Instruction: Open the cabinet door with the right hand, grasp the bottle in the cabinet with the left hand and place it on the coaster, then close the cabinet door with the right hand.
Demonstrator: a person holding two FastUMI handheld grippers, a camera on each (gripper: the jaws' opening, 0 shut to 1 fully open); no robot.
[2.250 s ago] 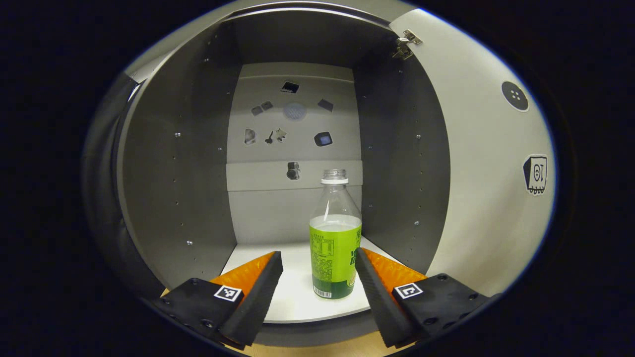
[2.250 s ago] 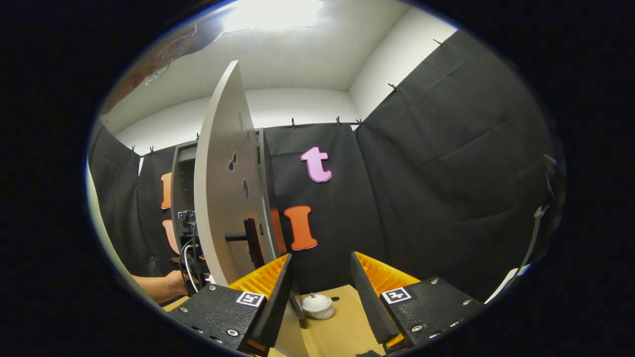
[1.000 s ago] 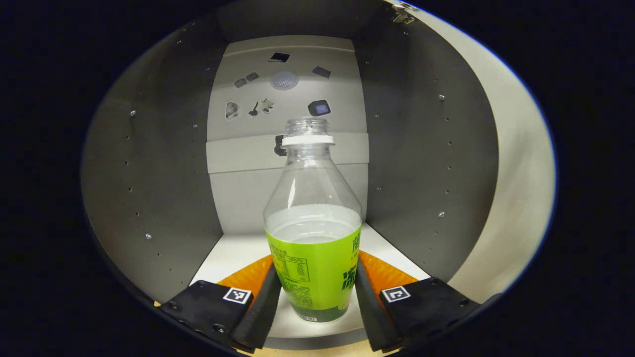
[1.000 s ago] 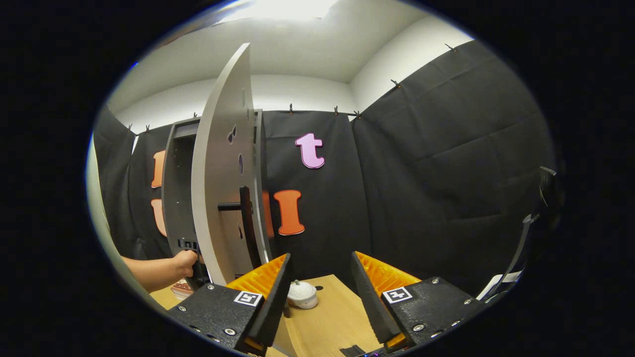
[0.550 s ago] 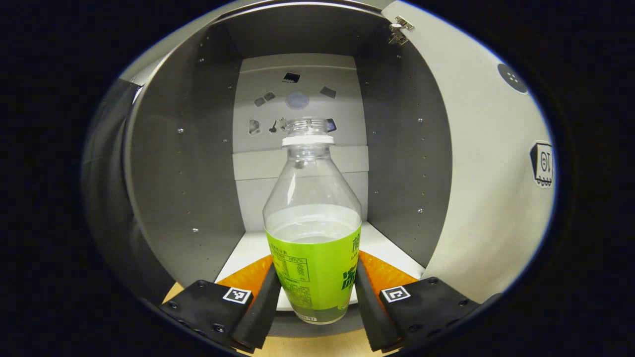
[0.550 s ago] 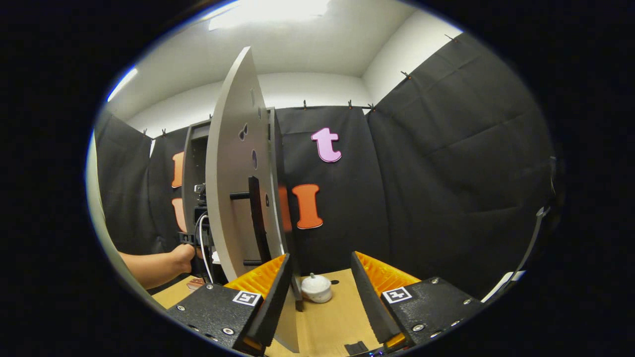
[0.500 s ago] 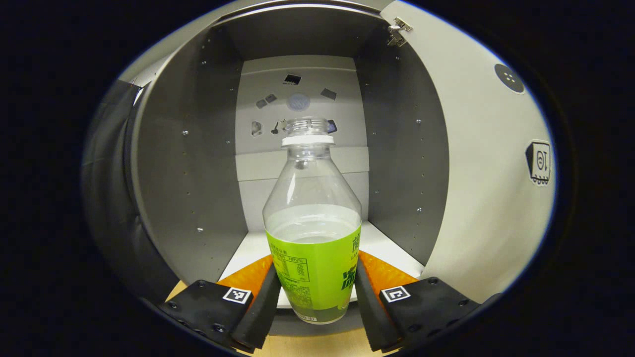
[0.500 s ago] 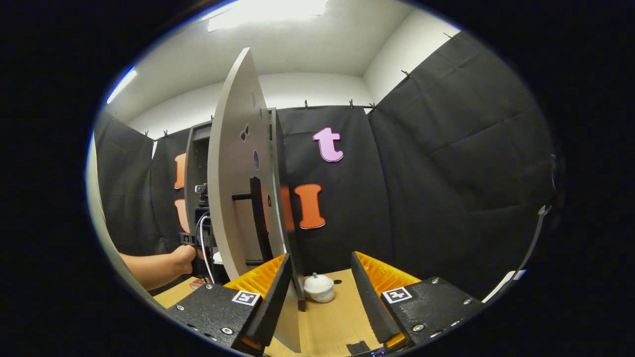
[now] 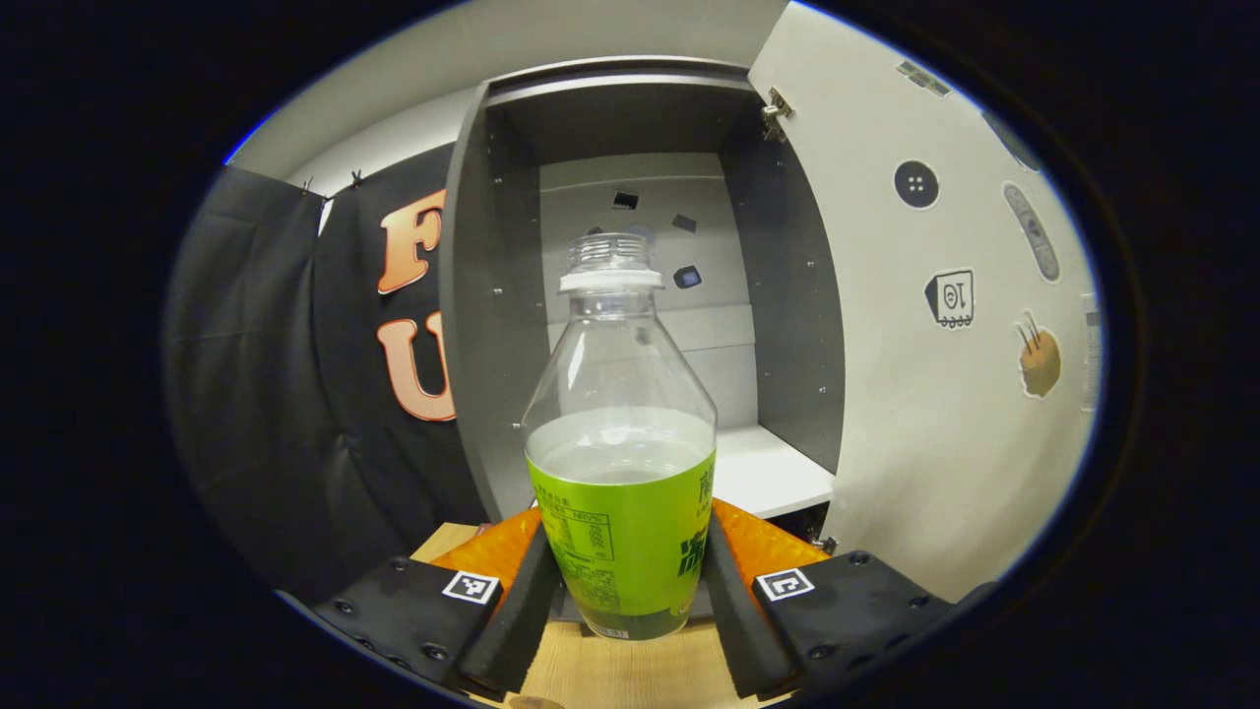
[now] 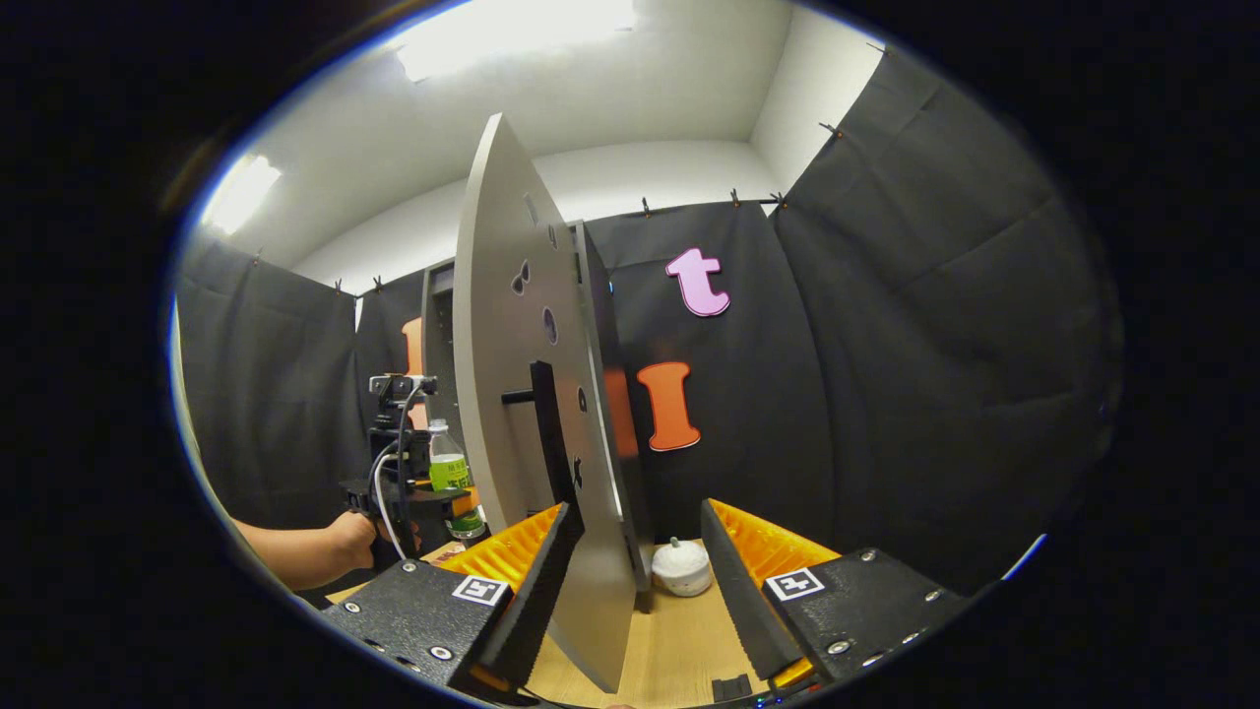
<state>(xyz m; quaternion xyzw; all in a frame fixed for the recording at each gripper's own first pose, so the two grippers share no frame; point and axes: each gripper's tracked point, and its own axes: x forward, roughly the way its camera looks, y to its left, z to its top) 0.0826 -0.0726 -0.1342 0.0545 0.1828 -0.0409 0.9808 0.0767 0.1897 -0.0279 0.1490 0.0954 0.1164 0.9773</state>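
Green-labelled bottle (image 9: 622, 473) clamped; door handle (image 10: 547, 423) right-view.

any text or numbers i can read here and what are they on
"10", as far as it can be made out: on a sticker inside the cabinet door.
Bottle label: print too small and partly hidden, unreadable.
Left gripper square markers: coded patterns, no words.
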